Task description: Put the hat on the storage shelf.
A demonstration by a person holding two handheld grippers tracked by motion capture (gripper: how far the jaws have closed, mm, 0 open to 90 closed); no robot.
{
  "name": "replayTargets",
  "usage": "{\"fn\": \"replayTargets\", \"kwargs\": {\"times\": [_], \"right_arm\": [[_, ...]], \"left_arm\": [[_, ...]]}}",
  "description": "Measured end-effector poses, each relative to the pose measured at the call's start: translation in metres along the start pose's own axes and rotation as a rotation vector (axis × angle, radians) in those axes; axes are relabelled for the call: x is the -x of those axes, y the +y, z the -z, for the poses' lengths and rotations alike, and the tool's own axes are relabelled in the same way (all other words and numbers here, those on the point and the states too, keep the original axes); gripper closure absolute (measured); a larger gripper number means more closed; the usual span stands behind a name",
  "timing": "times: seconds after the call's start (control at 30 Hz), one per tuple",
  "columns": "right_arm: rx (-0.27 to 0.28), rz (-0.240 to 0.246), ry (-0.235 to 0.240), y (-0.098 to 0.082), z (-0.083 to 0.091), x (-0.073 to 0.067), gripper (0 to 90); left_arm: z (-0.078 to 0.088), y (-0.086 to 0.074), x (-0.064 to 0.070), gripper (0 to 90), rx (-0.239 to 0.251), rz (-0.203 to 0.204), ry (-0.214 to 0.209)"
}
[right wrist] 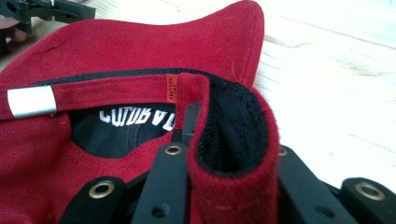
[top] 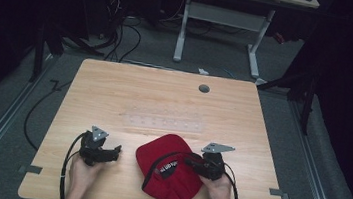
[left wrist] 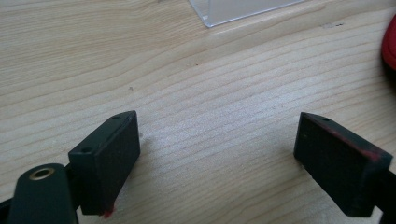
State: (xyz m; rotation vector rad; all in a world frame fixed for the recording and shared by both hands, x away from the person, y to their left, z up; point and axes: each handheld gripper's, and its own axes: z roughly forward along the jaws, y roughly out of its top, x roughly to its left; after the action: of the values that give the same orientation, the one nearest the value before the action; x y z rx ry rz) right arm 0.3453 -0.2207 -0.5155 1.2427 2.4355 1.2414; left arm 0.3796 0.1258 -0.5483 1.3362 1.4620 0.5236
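1. Near the front edge of the wooden table (top: pixel 114 97), a red baseball cap (top: pixel 169 171) is laid upside down with its black lining and a white-lettered label turned upward, so that the inside rim is exposed for gripping.
2. The cap's rim, at the back near the adjustment strap (right wrist: pixel 93 95) and its silver clasp (right wrist: pixel 31 101), is pinched by the right gripper (right wrist: pixel 224 154); its jaws are closed on a fold of red fabric and black sweatband, probably so the cap can be lifted or turned without the crown being crushed.
3. The left gripper (left wrist: pixel 219 154) is held low over bare wood just left of the cap, its jaws spread wide and holding nothing; it appears to be kept ready to take the opposite side.
4. A clear plastic strip (top: pixel 164 124) is lying flat farther back, apart from the cap and both grippers, and its purpose cannot be told.
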Motion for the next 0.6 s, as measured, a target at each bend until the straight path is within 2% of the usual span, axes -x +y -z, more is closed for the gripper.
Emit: {"fn": "replayTargets", "kwargs": {"times": [0.27, 0.6], "right_arm": [[0.007, -0.001, 0.007, 0.002, 0.004, -0.001, 81.3], [0.006, 0.000, 0.006, 0.009, 0.013, -0.005, 82.3]], "left_arm": [[-0.001, 0.000, 0.000, 14.5, 0.001, 0.001, 0.004], [0.002, -0.001, 0.001, 15.4, -0.014, -0.014, -0.019]]}}
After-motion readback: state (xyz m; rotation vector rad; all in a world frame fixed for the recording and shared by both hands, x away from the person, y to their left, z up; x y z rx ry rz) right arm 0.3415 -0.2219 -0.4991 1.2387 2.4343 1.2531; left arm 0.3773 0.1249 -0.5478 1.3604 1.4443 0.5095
